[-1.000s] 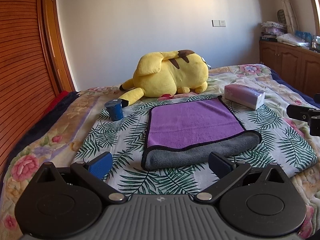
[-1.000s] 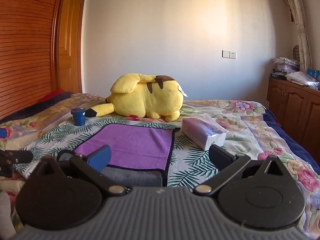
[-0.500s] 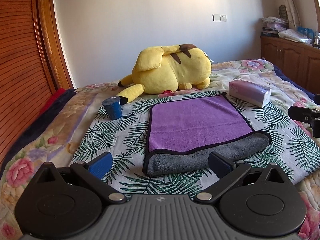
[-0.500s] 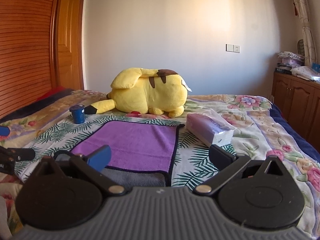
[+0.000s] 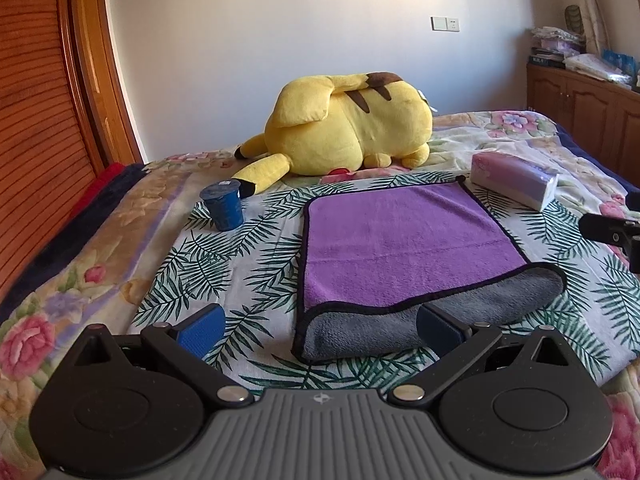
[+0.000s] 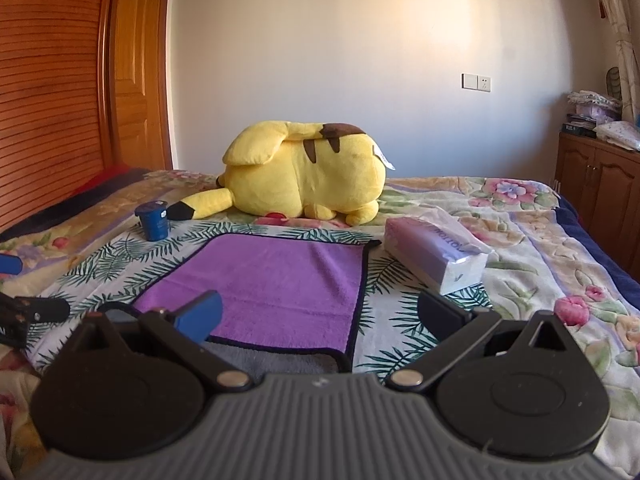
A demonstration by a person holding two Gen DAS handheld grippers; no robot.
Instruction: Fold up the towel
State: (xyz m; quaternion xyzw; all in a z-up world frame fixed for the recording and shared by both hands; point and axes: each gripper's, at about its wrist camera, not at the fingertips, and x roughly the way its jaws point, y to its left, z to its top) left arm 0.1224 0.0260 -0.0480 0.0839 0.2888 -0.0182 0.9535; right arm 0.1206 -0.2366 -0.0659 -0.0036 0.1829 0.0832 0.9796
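- On the bed point(image 5: 120, 264), seen from the left wrist: the plush purple towel point(image 5: 400, 240) lies folded on the leaf-print sheet, its grey fleece underside rolled along the near edge. The left gripper point(image 5: 320, 326) hangs before it, fingers spread wide, empty.
- From the right wrist: the right gripper point(image 6: 320, 312) is likewise splayed and empty over the towel's point(image 6: 280, 280) near right corner; a soft-wrapped tissue pack point(image 6: 436, 252) lies just beside the towel.

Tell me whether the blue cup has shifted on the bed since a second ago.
No. The blue cup keeps its place by the plush toy's tail tip and the towel's far left corner; only the camera moved.
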